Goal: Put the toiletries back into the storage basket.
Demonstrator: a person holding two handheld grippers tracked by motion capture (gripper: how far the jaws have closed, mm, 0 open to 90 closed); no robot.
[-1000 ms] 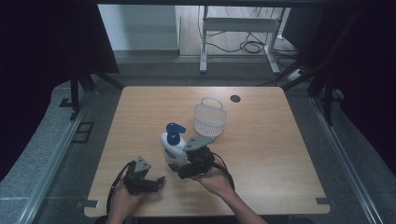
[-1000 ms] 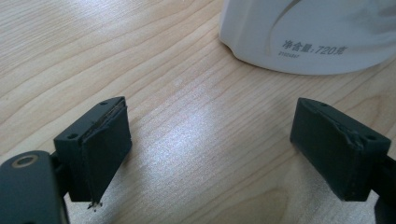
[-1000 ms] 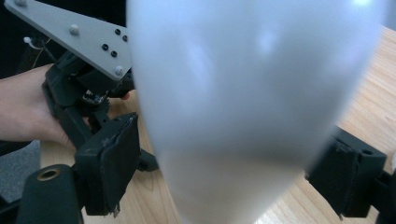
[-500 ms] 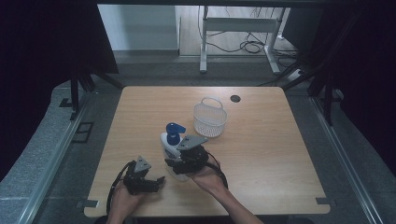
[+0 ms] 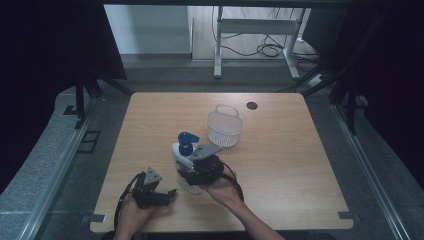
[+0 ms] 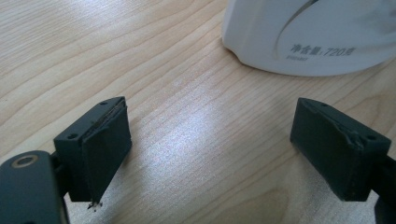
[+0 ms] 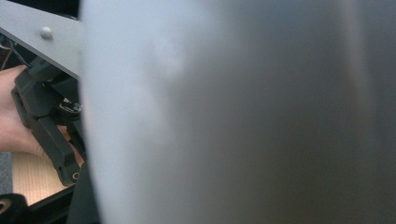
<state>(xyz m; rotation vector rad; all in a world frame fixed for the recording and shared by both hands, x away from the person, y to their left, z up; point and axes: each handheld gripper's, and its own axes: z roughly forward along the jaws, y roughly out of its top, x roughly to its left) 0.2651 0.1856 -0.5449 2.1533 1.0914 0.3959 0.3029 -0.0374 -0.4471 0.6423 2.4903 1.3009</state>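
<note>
Right gripper point(image 5: 192, 176) at the pump bottle point(image 5: 184, 157), low and left of centre on the table point(image 5: 280, 165)

Its jaws seem to clasp the white body, likely for lifting, though the grip cannot be confirmed; the left gripper point(image 6: 219, 144) waits beside the base, jaws wide apart.

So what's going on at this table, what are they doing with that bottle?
A person sits at a wooden table with a two-jaw gripper in each hand. The right gripper is pressed up against a white pump bottle with a blue top, which stands upright; whether its jaws have closed on the bottle is hard to tell. The left gripper rests low over the table beside the bottle's base, jaws wide apart and holding nothing. A white mesh basket stands a little farther back.
</note>
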